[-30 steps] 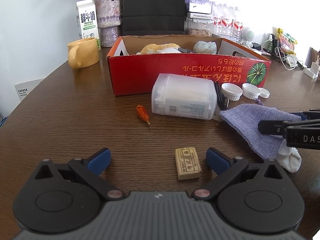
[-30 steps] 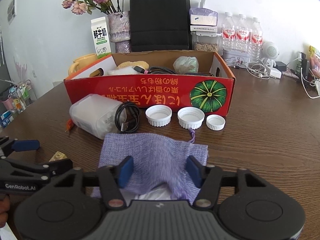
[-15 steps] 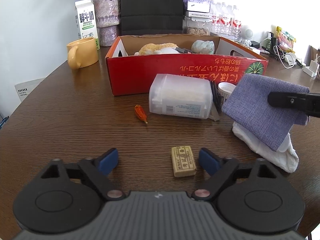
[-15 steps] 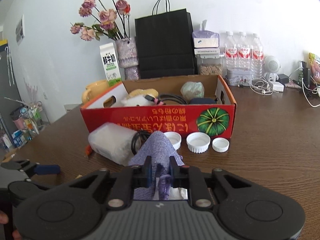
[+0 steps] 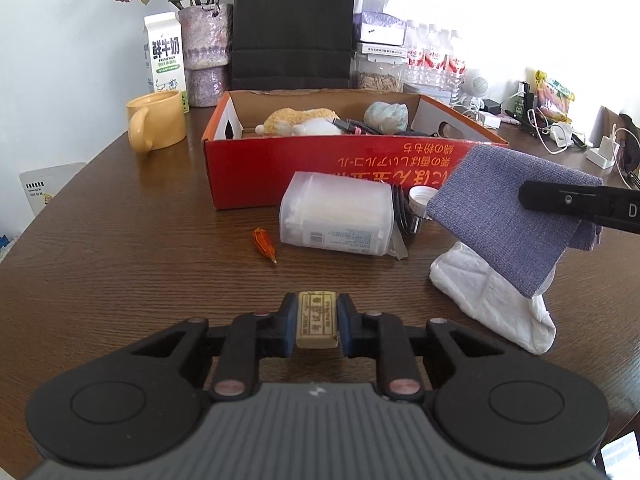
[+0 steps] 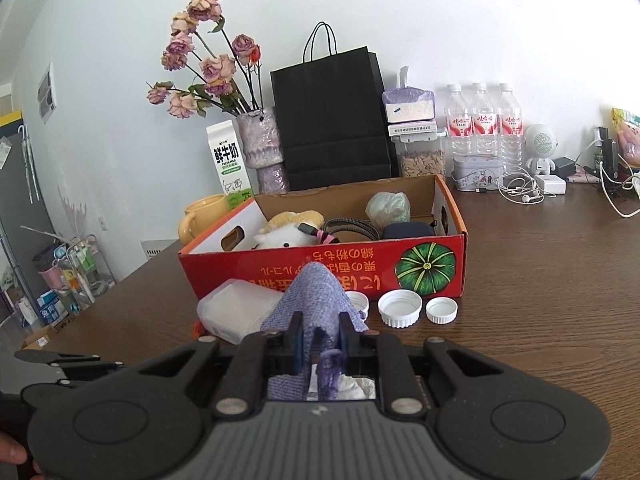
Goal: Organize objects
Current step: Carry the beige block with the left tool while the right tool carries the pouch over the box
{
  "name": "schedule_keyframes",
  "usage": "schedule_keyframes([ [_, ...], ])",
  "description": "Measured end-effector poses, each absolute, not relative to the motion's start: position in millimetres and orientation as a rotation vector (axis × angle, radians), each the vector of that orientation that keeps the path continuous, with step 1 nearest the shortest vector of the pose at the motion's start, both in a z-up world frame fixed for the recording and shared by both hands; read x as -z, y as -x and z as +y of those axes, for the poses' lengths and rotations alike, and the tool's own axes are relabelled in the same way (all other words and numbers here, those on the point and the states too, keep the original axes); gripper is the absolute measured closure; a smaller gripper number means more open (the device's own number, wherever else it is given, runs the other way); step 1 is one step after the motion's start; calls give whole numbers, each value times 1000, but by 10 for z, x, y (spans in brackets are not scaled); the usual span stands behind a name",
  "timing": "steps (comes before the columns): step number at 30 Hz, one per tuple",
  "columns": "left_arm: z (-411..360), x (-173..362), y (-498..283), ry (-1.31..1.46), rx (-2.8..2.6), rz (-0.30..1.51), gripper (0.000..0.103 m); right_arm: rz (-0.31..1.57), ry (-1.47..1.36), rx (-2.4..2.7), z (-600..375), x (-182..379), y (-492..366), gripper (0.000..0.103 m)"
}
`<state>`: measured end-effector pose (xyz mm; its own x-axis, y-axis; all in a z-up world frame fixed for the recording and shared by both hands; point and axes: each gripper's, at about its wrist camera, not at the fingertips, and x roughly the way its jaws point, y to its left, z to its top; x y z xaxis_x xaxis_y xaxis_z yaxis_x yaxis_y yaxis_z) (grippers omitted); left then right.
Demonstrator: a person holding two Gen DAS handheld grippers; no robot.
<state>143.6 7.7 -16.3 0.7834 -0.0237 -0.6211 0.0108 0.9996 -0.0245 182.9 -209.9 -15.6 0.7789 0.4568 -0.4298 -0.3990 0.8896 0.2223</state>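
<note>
The left wrist view alone shows the left tongs [image 5: 318, 322] closing on a small tan eraser [image 5: 317, 319] with printed characters; the blue pads sit at both its long sides and it lies on the bench [image 5: 132, 264]. That view also shows a white cloth [image 5: 492, 300] heaped on the bench under the lifted purple cloth pouch [image 5: 508, 216], and a small orange dried petal [image 5: 264, 243] lying near the clear plastic box [image 5: 336, 216] of cotton swabs. The right tongs [image 5: 576, 202] enter from the right edge there, clamped on the pouch, which hangs clear of the bench.

The right wrist view shows the right tongs [image 6: 320, 338] from behind, pressed together on the bunched pouch [image 6: 316, 296], its drawstring dangling below. Only here are three white bottle caps [image 6: 400, 308] visible in a row in front of the red cardboard box [image 6: 320, 268], and the plush toy, cables, dark case and pale green wad in it.

The bench is dark brown wood grain. Against the white wall stand a milk carton [image 6: 230, 168], a vase of dried roses [image 6: 260, 148], a black paper bag [image 6: 332, 112], water bottles [image 6: 484, 120] and a yellow mug [image 5: 156, 124]. Chargers and cables clutter the right end.

In the left wrist view the pouch covers most of the caps and the box's pumpkin print. The print on the eraser is too small to read.
</note>
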Motion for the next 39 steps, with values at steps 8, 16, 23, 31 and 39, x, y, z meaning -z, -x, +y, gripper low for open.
schedule_keyframes([
  [8, 58, 4, -1408, 12, 22, 625, 81, 458, -144, -468, -2164, 41, -1805, 88],
  [16, -53, 15, -1402, -6, 86, 638, 81, 500, -213, -493, -2157, 134, -1900, 88],
  [23, -308, 112, -1417, -28, 235, 681, 81, 569, -278, -510, -2068, 350, -2045, 88],
  [31, -552, 200, -1565, -5, 325, 724, 81, 614, -360, -498, -2092, 541, -2177, 88],
  [39, -617, 153, -1606, 8, 361, 709, 81, 625, -404, -494, -2172, 621, -2257, 88],
])
